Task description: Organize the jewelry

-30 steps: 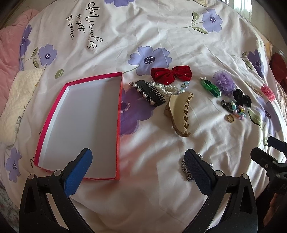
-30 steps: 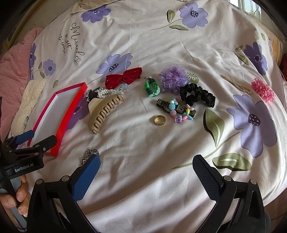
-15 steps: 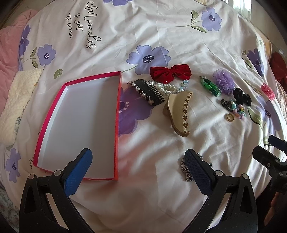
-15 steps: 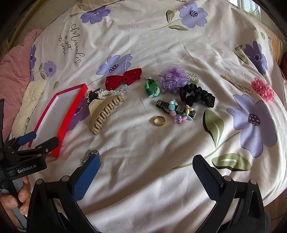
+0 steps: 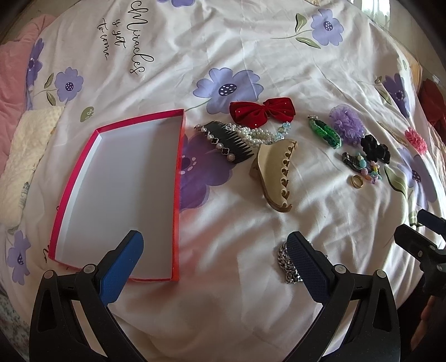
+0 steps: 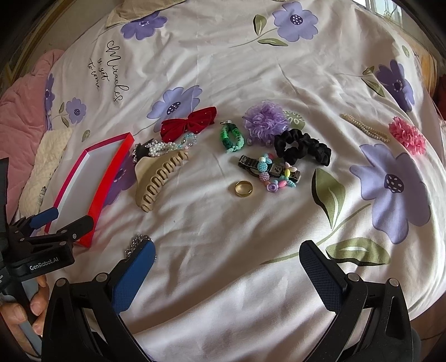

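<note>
Both grippers were wide open, holding nothing: left gripper [image 5: 214, 247], right gripper [image 6: 228, 254]. Red box [image 5: 178, 178] sat empty, far left. Silver chain [image 5: 288, 267] lay just beside left gripper's right finger, nearest piece. Best approach: straddle the bunched chain, pinch the thick middle so links don't slip

Soft daylight comes from the window [image 5: 376, 8] at top right; shadows are weak, and fisheye edges bend and darken.
</note>
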Available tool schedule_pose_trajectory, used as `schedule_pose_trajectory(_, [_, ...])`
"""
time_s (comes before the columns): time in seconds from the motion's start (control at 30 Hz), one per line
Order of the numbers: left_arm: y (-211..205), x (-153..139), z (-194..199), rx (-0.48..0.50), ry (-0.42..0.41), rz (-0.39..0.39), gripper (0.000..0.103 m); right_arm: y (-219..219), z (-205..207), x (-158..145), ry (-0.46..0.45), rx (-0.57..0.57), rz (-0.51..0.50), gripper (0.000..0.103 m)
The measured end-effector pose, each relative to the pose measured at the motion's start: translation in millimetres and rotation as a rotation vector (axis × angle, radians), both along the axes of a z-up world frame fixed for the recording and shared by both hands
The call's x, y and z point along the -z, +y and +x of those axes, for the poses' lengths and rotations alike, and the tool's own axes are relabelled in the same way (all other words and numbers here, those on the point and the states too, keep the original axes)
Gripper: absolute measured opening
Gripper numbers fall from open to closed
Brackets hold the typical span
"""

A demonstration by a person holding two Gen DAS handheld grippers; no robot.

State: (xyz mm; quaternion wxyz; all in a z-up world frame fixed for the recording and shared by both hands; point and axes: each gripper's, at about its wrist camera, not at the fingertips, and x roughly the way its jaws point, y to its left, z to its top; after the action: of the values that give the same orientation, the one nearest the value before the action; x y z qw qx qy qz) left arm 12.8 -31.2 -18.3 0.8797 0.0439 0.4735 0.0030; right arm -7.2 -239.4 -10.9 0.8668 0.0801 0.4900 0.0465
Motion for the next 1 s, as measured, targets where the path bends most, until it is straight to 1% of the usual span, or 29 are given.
schedule_pose_trajectory(0.33, [-2,3,7,0.01,0.019,-0.002,0.103,-7,3,3,0.007,0.01,0.013,0.103])
schedule_pose_trajectory(0.63, [-5,13,19,0.026,0.05,-0.035,0.103,-20,10,10,0.02,0.031,0.034,0.103])
schedule_pose_trajectory(0.8, [-11,17,32,0.045,0.069,-0.068,0.103,-32,21,11,0.016,0.046,0.056,0.103])
schedule_pose_trajectory(1.0, [-24,22,55,0.078,0.078,-0.069,0.103,-54,41,6,-0.006,0.088,0.08,0.103])
